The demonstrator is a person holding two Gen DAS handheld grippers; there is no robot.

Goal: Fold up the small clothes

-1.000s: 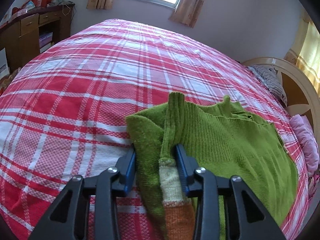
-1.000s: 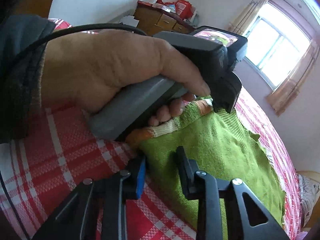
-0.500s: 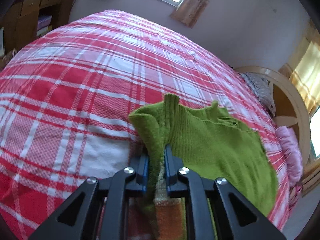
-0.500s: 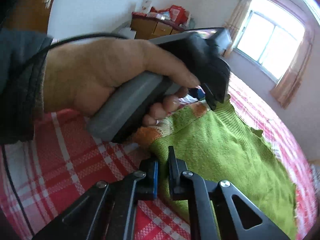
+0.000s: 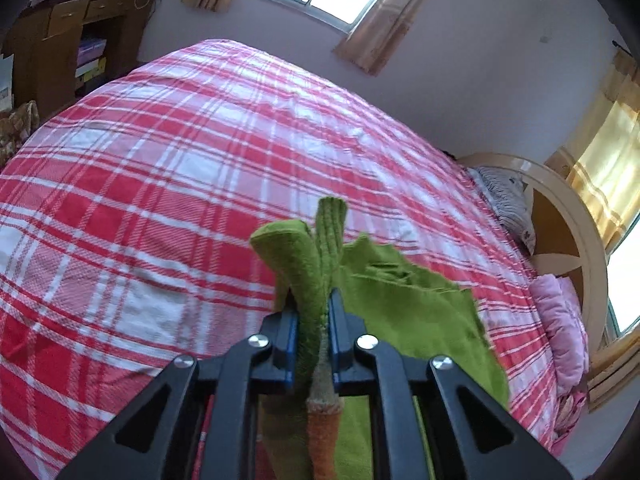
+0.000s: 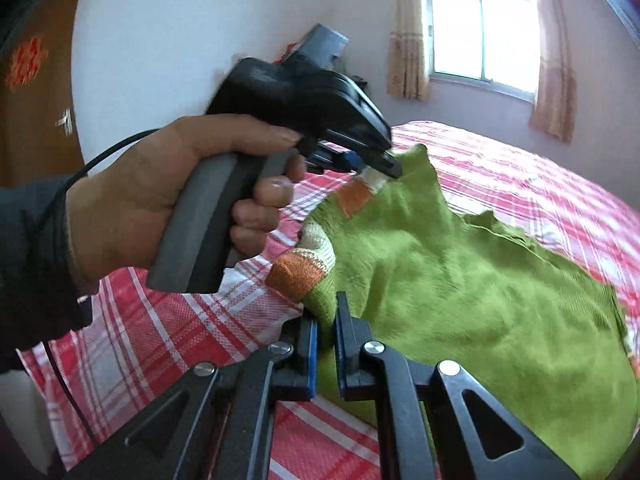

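A small green knitted sweater (image 6: 472, 280) with orange and cream cuffs hangs lifted over the red plaid bed (image 5: 160, 168). My left gripper (image 5: 314, 308) is shut on a bunched green fold of the sweater (image 5: 404, 304), the orange cuff trailing below the jaws. In the right wrist view my right gripper (image 6: 325, 320) is shut on the sweater's near edge, beside an orange and cream cuff (image 6: 304, 268). Further back in that view a person's hand (image 6: 160, 204) holds the left gripper (image 6: 380, 168), which pinches the sweater's other end by its cuff.
A wooden desk with drawers (image 5: 60, 48) stands at the far left of the bed. A rounded cream headboard (image 5: 560, 216) with a pink pillow (image 5: 560, 320) and a striped one lies at the right. A curtained window (image 6: 480, 36) is behind.
Both grippers closed on the sweater, then rose and lifted it off the bed. The right gripper swung sideways and rolled, so the cloth now hangs stretched between the two.
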